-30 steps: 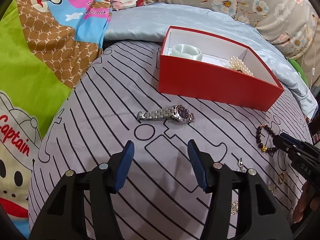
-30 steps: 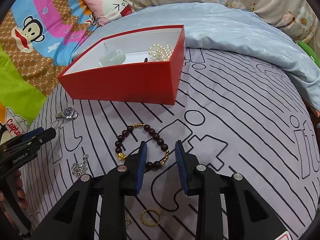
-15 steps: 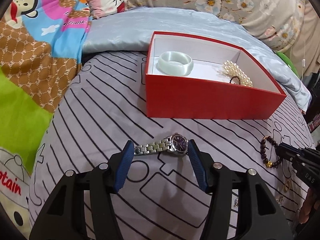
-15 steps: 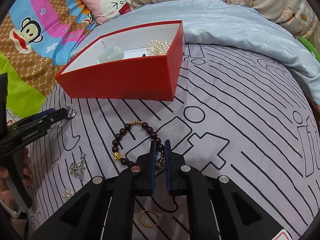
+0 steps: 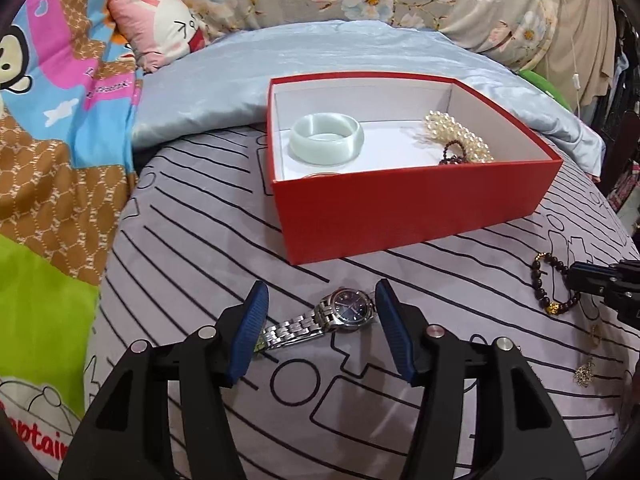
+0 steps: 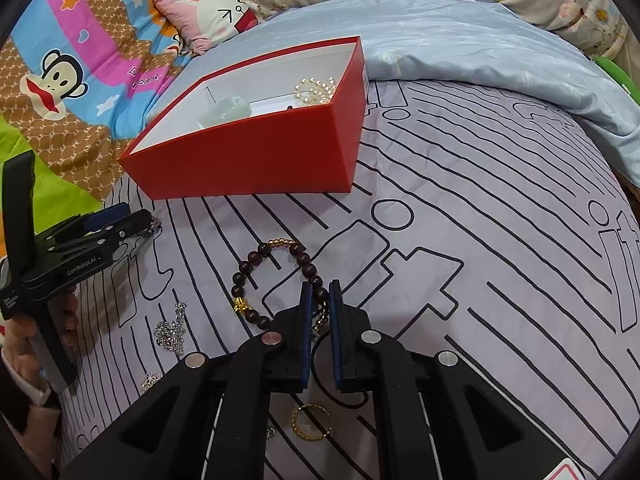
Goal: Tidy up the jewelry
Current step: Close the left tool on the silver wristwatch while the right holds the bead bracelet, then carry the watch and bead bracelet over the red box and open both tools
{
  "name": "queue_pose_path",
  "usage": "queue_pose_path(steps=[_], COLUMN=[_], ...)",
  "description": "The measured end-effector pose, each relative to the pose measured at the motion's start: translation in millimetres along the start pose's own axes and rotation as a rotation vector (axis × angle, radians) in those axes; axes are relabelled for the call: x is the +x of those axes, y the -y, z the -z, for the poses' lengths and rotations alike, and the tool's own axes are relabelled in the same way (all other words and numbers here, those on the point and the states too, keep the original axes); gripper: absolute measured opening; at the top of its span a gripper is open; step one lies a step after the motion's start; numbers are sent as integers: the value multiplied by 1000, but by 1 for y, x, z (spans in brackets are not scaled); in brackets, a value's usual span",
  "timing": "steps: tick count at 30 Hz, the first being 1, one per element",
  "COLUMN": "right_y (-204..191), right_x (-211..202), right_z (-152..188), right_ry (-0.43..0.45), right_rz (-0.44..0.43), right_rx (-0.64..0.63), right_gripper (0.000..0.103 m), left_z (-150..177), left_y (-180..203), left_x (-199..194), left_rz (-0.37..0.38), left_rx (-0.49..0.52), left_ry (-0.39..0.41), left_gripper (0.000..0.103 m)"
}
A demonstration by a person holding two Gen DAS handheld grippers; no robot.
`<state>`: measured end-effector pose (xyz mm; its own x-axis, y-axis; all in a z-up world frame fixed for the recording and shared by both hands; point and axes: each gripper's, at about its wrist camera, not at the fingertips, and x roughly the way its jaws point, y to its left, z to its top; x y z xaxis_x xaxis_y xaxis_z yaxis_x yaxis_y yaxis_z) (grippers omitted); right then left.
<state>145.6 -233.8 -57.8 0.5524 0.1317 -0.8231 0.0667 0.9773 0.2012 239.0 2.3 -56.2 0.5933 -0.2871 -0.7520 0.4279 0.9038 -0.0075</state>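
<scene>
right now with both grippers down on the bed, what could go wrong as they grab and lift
The left gripper is open around the wristwatch, whose metal band runs under the left finger; closing could pinch only the band and let the watch swing or slip. The right gripper is shut on one side of the dark bead bracelet; a narrow hold may let the beads slide out. Both sit on soft striped bedding, which could bunch up.

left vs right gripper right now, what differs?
The left gripper is open, its fingers wide apart on either side of the silver watch; the right gripper is shut on the dark bead bracelet. The watch lies flat on the bedspread, not yet clamped; the bracelet is already pinched at its near side. Both are down at the bedspread, short of the red box.
</scene>
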Motion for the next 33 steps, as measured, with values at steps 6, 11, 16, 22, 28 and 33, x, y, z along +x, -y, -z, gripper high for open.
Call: queue_pose_path(steps=[6, 11, 16, 22, 28, 33], right_y=[-2, -3, -4, -6, -10, -17], right_x=[0, -1, -2, -2, -10, -22], right_z=[0, 0, -1, -2, -7, -12], right_ry=[0, 2, 5, 6, 32, 61], right_rz=[-1, -4, -7, -11, -20, -31], right_rx=[0, 4, 3, -1, -5, -17], right_gripper=[7, 7, 7, 7, 7, 7], left_z=[5, 16, 20, 16, 14, 10], left_y=[8, 19, 20, 23, 23, 25], left_x=[5, -3, -9, -8, -13, -29], left_rz=[19, 12, 18, 8, 12, 9], left_rx=[7, -23, -94, -149, -200, -214], left_ry=[-44, -36, -40, -56, -65, -47], left_gripper=[53, 40, 26, 16, 16, 16])
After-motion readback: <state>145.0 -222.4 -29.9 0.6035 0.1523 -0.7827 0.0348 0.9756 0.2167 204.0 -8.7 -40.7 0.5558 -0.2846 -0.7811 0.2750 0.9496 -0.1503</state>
